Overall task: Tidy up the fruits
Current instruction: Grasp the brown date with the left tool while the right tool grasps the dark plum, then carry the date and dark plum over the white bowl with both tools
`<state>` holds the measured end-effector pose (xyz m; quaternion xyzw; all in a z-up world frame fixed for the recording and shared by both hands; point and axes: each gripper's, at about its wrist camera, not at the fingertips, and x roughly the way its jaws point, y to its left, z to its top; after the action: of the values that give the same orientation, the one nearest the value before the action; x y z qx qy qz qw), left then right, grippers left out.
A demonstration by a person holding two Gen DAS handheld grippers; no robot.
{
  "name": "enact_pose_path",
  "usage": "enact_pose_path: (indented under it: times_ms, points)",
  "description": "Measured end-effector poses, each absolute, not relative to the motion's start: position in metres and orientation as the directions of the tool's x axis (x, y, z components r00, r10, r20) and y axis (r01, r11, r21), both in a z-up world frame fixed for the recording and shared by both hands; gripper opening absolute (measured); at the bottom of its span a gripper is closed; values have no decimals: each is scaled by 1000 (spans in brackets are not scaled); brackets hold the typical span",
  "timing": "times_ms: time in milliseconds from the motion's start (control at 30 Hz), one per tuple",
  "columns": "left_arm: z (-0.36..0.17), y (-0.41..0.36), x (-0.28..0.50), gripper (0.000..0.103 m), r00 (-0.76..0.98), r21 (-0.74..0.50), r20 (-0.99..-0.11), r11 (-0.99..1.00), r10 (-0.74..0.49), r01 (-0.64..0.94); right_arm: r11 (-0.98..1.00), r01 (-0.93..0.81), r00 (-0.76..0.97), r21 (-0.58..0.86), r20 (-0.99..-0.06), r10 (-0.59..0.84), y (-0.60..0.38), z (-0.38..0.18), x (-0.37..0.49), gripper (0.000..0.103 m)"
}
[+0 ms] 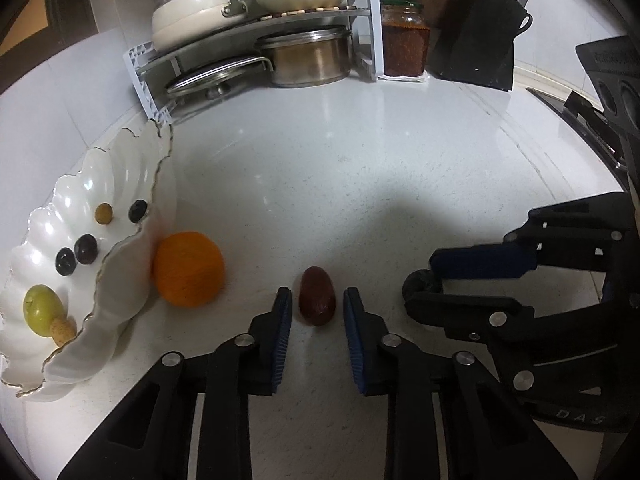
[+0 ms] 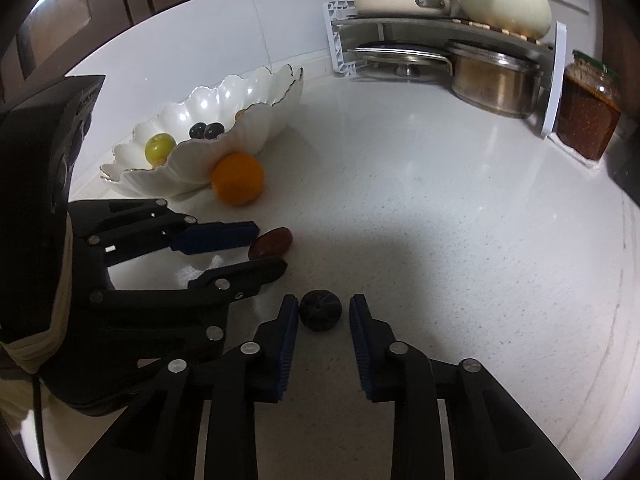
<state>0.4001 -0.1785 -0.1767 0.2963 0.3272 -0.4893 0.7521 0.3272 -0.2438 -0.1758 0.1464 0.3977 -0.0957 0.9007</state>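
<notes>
A dark red date [image 1: 317, 296] lies on the white counter between the fingers of my left gripper [image 1: 317, 291], with a thin gap on each side; the gripper is open. From the right wrist view the same date [image 2: 272, 242] shows between the left gripper's [image 2: 271, 246] fingers. My right gripper [image 2: 325, 299] is shut on a small black round fruit [image 2: 321, 310], which the left wrist view shows as a dark ball [image 1: 418, 284] at its tips. An orange [image 1: 188, 268] rests against the white scalloped bowl [image 1: 120, 300], which holds a green fruit [image 1: 42, 310] and several small dark and yellow fruits.
A corner rack [image 1: 260, 20] with stacked pots, a lid and a cream kettle stands at the back. Beside it are a steel pot [image 1: 308, 58], a jar of red paste [image 1: 404, 40] and a black knife block [image 1: 480, 36]. The bowl sits by the left wall.
</notes>
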Motion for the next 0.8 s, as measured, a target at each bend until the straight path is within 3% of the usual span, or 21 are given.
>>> enact_pose_path:
  times_ms: [167, 800]
  points:
    - [-176, -179, 399, 17, 326, 132, -778, 368, -537, 920, 943, 281, 669, 178, -741, -59, -244, -175, 326, 24]
    - [-140, -149, 391, 17, 432, 49, -746, 606, -506, 794, 952, 236, 714, 194, -699, -34, -250, -151, 322, 24]
